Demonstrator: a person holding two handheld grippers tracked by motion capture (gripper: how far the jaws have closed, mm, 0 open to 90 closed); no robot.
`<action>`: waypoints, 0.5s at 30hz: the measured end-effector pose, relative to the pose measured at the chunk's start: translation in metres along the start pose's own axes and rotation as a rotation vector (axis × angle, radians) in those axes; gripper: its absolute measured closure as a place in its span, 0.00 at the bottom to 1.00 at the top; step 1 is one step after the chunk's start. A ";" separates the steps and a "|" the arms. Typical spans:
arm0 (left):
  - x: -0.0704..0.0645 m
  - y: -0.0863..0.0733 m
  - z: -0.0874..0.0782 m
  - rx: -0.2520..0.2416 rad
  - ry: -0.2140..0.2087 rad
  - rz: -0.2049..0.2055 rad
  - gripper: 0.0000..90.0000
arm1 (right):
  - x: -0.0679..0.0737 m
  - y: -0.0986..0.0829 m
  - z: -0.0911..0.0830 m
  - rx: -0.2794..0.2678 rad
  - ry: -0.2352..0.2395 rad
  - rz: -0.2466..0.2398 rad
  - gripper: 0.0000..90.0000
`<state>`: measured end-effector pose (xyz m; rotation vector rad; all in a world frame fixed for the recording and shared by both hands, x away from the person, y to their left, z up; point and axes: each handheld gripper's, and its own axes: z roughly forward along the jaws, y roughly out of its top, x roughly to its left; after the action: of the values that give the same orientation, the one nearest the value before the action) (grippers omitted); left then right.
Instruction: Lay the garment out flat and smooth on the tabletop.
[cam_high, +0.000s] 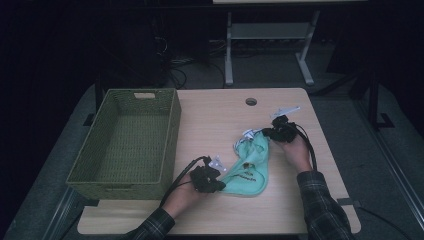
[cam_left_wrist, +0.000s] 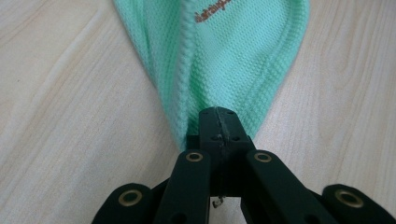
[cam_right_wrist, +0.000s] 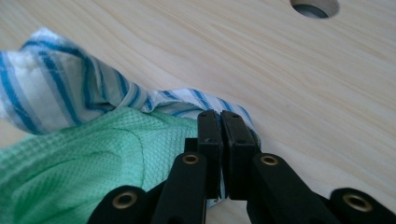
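A person sits at a light wooden table (cam_high: 220, 115) and holds a black gripper in each hand. A mint green cloth (cam_high: 251, 167) lies on the table between the two grippers. It is a soft knit cloth with small brown letters (cam_left_wrist: 212, 10) sewn on it, too small to read. The left gripper (cam_high: 216, 184) is at the near end of the cloth, by the front of the table. In the left gripper view (cam_left_wrist: 218, 122) its jaws are pressed together and they pinch the tip of the green cloth, which spreads out wider away from the jaws. The right gripper (cam_high: 274, 131) is at the far end of the cloth. In the right gripper view (cam_right_wrist: 220, 122) its jaws are pressed tight on cloth at the edge where the green part meets a white part with blue stripes (cam_right_wrist: 56, 88). The striped part bunches up just past the green knit. I cannot tell if the stripes are part of the same cloth or a second one. A green woven basket (cam_high: 172, 130) stands on the left side of the table, well apart from the cloth. A round hole (cam_high: 251, 101) is cut in the table top near the far edge. The person wears plaid sleeves (cam_high: 322, 205).
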<state>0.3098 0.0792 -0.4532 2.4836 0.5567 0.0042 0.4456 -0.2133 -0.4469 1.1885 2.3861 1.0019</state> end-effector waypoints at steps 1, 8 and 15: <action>0.000 0.000 0.000 0.000 0.000 -0.001 1.00 | -0.002 -0.002 0.001 0.006 -0.005 0.012 0.97; 0.000 0.000 0.000 0.000 0.001 0.003 0.99 | -0.005 -0.013 0.007 -0.002 0.017 0.053 0.89; -0.001 0.000 0.000 0.000 0.002 -0.002 0.99 | 0.004 -0.015 -0.015 -0.052 0.038 0.034 0.80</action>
<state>0.3090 0.0788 -0.4532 2.4837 0.5599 0.0062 0.4264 -0.2235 -0.4463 1.2052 2.3611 1.0995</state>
